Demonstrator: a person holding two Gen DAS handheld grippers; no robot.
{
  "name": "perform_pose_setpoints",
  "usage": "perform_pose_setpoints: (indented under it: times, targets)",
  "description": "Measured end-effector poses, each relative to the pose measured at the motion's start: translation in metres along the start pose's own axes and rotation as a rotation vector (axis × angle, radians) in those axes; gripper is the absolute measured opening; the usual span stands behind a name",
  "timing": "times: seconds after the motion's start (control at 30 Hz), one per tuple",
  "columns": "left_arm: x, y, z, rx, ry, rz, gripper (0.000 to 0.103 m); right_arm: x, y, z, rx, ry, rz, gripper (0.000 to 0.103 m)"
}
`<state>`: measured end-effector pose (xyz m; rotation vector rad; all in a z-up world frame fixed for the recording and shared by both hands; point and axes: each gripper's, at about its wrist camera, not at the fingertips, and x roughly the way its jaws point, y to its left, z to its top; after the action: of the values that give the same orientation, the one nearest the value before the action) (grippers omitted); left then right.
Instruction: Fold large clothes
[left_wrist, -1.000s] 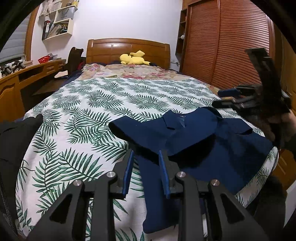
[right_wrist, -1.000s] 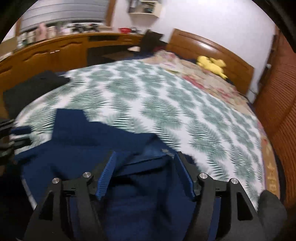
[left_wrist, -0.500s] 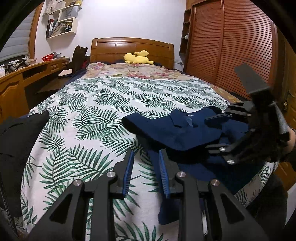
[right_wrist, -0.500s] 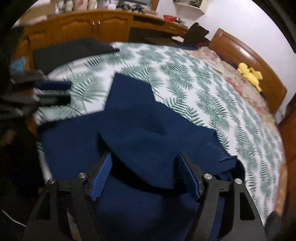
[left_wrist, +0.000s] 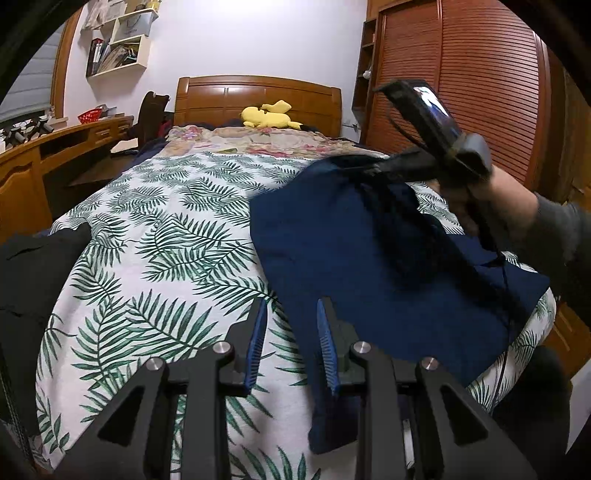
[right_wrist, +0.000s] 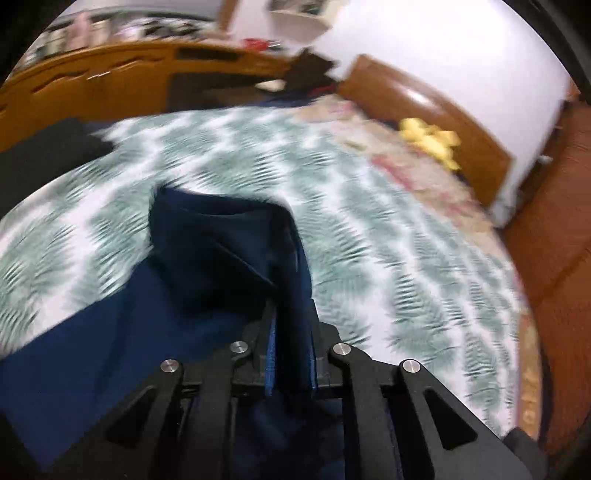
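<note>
Matt navy cloth garment (left_wrist: 369, 266) beside the left claw (left_wrist: 291, 328), black plastic with blue ribbed pads; glossy wood headboard (left_wrist: 258, 96) beyond.

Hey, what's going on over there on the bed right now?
A person is folding a navy shirt on the bed's palm-leaf bedspread. The right tool is shut on a bunched part of the shirt and holds it up off the bed, while the rest lies spread near the foot. The left tool is open and empty, low over the bedspread at the shirt's near edge. A black garment lies at the bed's left side.
</note>
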<state>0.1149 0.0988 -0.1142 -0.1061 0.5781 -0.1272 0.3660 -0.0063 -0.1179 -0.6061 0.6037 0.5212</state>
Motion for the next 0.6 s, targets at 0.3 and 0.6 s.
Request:
perform_pose_setpoints:
  times: [0.3,0.6]
  targets:
    - [0.000,-0.018,0.007,0.021,-0.017,-0.008,0.026,-0.030,-0.047,-0.016,0.164,-0.024,0.071,0.064]
    - [0.007,-0.069,0.027,0.080,-0.039,-0.065,0.026,-0.083,-0.086,-0.123,0.176,0.040,0.071,0.064]
